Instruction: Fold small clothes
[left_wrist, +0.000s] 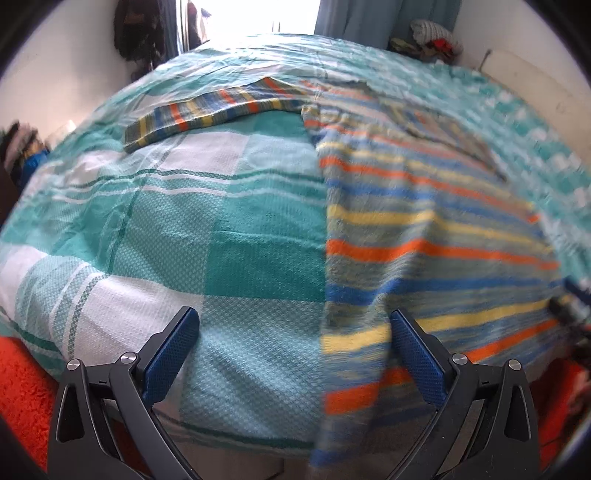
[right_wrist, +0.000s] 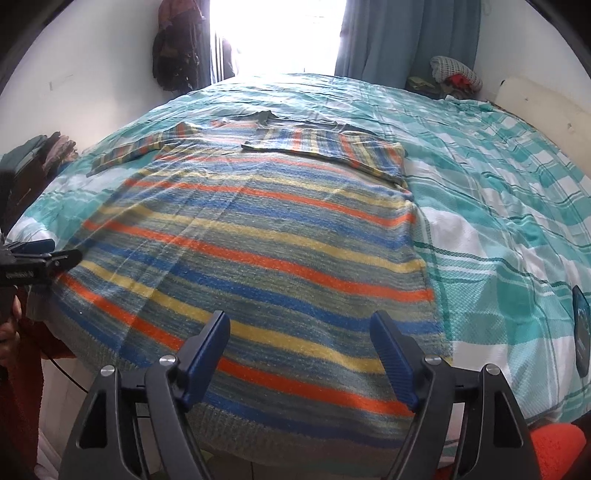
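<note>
A striped knit sweater (right_wrist: 258, 251) in blue, orange, yellow and grey-green lies flat on the bed, hem toward me. Its right sleeve (right_wrist: 325, 147) is folded across the chest; its left sleeve (right_wrist: 136, 151) stretches out to the left. In the left wrist view the sweater (left_wrist: 424, 236) fills the right half, blurred, and the stretched sleeve (left_wrist: 207, 110) lies beyond. My left gripper (left_wrist: 295, 325) is open at the sweater's left hem edge, its right finger over the fabric. It also shows in the right wrist view (right_wrist: 48, 254). My right gripper (right_wrist: 299, 325) is open over the hem, holding nothing.
The bed carries a teal and white checked cover (right_wrist: 498, 206). Folded clothes (right_wrist: 454, 75) are piled at the far right corner, and more clothes (right_wrist: 55, 147) at the left. An orange fluffy rug (left_wrist: 22, 387) lies below the near bed edge. Curtains (right_wrist: 406, 37) hang by the bright window.
</note>
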